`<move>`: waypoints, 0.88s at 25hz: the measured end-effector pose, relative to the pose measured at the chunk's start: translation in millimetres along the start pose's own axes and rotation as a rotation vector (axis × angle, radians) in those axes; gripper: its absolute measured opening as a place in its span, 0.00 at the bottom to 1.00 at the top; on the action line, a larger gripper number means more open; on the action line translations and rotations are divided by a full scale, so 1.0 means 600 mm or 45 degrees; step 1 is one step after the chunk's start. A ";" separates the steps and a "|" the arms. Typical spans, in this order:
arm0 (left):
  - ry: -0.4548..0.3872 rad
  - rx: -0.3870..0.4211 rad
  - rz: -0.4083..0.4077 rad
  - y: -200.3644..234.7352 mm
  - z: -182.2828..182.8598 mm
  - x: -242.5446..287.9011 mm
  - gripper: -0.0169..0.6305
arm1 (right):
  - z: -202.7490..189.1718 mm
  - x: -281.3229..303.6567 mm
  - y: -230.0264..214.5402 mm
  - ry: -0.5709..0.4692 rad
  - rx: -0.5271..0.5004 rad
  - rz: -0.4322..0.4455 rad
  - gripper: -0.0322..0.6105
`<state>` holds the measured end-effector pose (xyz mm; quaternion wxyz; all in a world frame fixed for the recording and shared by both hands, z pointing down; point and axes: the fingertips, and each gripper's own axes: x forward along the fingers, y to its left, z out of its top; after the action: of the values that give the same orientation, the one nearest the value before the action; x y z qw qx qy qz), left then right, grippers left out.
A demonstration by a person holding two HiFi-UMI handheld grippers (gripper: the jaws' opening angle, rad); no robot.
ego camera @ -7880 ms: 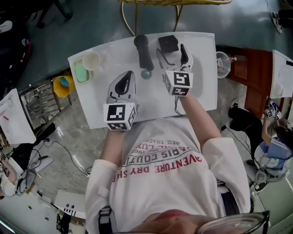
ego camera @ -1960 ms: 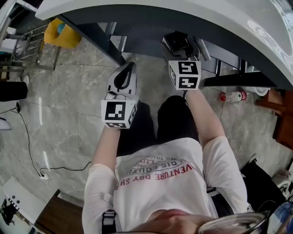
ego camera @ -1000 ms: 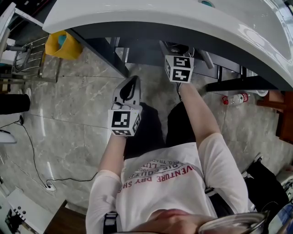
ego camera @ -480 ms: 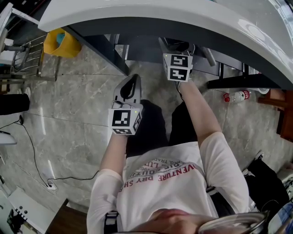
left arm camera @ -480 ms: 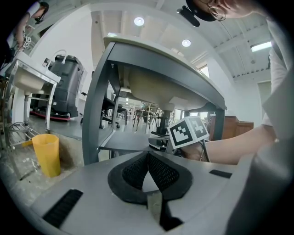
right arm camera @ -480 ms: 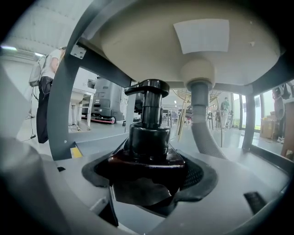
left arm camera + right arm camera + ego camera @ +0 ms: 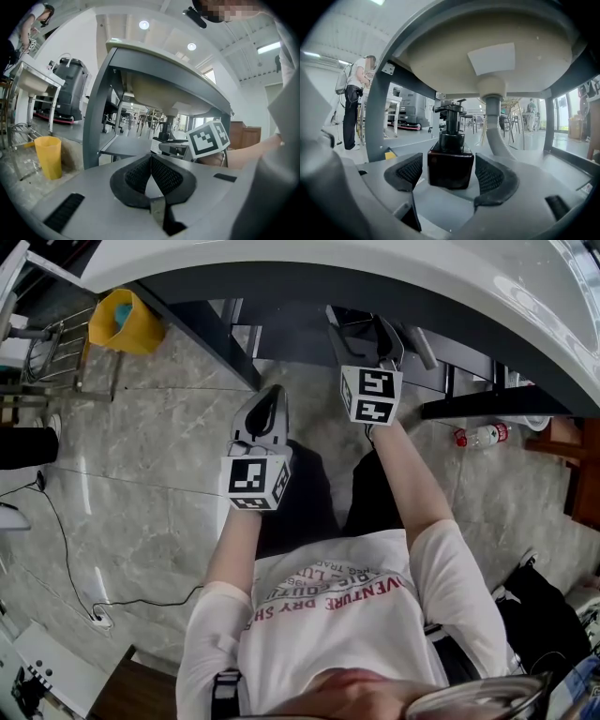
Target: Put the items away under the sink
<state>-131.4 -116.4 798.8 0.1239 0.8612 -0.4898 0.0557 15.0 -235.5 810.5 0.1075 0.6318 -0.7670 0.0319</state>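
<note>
The left tool [image 7: 272, 396] is nearest, held low over the stone floor [image 7: 141, 456] in front of the person's knees. Its pads are pressed together with nothing between them, so it is judged to be parked clear of the working side. Farther in, the right tool [image 7: 364, 332] reaches beneath the sink [image 7: 394, 273]. Its jaws are spread, with a narrow gap visible on each side of the black pump bottle [image 7: 450, 161]. The bottle stands upright between the pads on the lower surface [image 7: 125, 147] of the sink frame, just in front of the drain pipe [image 7: 493, 126]. This position keeps the pump head below the basin underside. The spread jaws suggest that the bottle carries its own weight and that the tool can be drawn straight back. A yellow cup [image 7: 48, 157] stands on the floor beyond the frame leg, not involved.
</note>
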 end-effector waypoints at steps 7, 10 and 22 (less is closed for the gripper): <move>-0.022 -0.001 -0.021 -0.047 0.015 0.009 0.06 | 0.011 -0.091 0.011 -0.025 0.052 0.035 0.26; -0.039 -0.003 -0.026 -0.064 0.024 0.010 0.06 | 0.017 -0.124 0.008 -0.037 0.075 0.032 0.14; -0.005 -0.024 -0.090 -0.121 0.098 0.005 0.06 | 0.107 -0.232 0.017 -0.069 0.061 0.131 0.09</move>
<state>-69.0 -98.8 731.0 0.1331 0.8769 -0.4597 0.0450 21.8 -111.6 720.5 0.0697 0.5945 -0.8001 0.0385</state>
